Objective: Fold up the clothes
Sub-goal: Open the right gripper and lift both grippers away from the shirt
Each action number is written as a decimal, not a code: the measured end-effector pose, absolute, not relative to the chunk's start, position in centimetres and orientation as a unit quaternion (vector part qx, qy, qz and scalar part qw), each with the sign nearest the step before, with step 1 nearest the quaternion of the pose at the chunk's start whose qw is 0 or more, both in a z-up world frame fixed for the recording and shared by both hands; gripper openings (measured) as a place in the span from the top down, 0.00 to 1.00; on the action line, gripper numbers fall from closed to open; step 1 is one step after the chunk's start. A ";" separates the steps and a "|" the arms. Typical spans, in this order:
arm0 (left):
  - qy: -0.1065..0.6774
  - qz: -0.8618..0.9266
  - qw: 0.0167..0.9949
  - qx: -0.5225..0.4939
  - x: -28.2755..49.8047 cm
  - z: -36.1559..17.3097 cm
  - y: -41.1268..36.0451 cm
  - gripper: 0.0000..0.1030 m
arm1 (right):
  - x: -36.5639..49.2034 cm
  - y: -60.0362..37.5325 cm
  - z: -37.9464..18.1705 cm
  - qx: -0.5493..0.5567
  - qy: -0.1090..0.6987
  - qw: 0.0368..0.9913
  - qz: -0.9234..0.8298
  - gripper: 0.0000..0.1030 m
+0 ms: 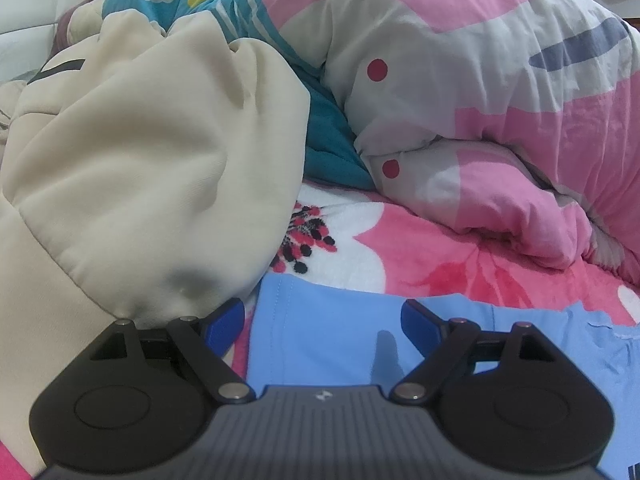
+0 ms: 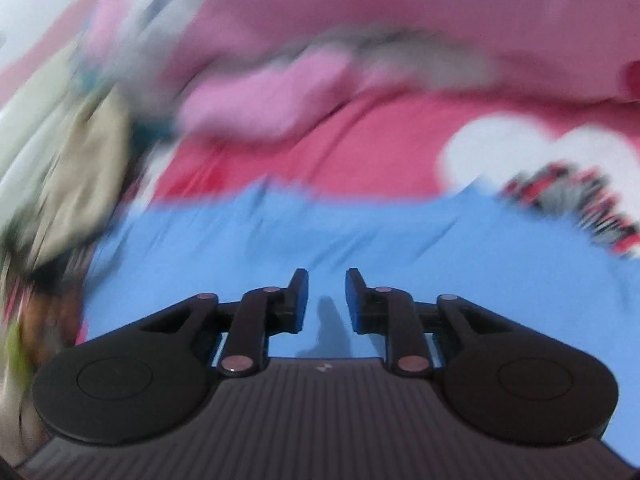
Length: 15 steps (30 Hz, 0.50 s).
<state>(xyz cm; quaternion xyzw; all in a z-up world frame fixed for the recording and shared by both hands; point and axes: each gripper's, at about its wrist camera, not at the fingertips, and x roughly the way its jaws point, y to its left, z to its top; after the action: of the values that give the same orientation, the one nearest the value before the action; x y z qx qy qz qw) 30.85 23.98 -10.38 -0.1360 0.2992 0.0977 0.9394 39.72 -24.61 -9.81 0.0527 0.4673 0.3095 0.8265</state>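
**Both grippers poised over the blue garment, nothing yet grasped**

The blue garment (image 1: 332,332) lies spread on the flowered bedsheet (image 1: 420,248), directly under both tools; in the left wrist view its stitched edge runs near the cream garment (image 1: 152,152), which is heaped at the left and partly overhangs the left finger; a bunched pink-and-grey quilt (image 1: 480,92) sits beyond, well clear of the working area.

The left gripper (image 1: 322,320) is spread wide, its blue pads far apart with only flat blue cloth between them, so it holds nothing; the right gripper (image 2: 327,298) has its fingers drawn closer, yet a clear gap remains and no fabric is pinched there; it too is released, hovering over the blue garment (image 2: 360,240). The right wrist view is heavily smeared, so fine creases and the exact hem on that side cannot be made out.

The step in hand appears to be picking an edge or corner to begin a fold; to do it well, each tool should come down at an edge of the cloth rather than in the middle of the panel, since flat fabric gives the pads nothing to bite; the left one is best kept clear of the cream heap so that only blue cloth is caught; both pinches should take a single layer, be lifted level together, and carry the edge across without dragging the sheet beneath.
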 end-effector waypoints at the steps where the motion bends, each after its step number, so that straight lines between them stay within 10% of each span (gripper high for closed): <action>1: 0.300 0.096 0.940 -0.135 31.2 -10.4 24.0 0.16 | 40.2 -24.7 -10.6 0.049 0.472 0.828 0.300 0.79; 15: 0.230 0.052 0.958 -0.161 27.0 -3.3 22.8 0.16 | 31.0 -28.9 1.6 0.053 0.340 0.921 0.182 0.77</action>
<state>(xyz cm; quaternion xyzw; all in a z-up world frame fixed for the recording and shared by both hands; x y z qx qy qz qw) 26.95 22.81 -3.27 -0.1608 0.2296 0.0524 0.9585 30.99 -28.91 1.57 0.0527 0.3403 0.1822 0.9210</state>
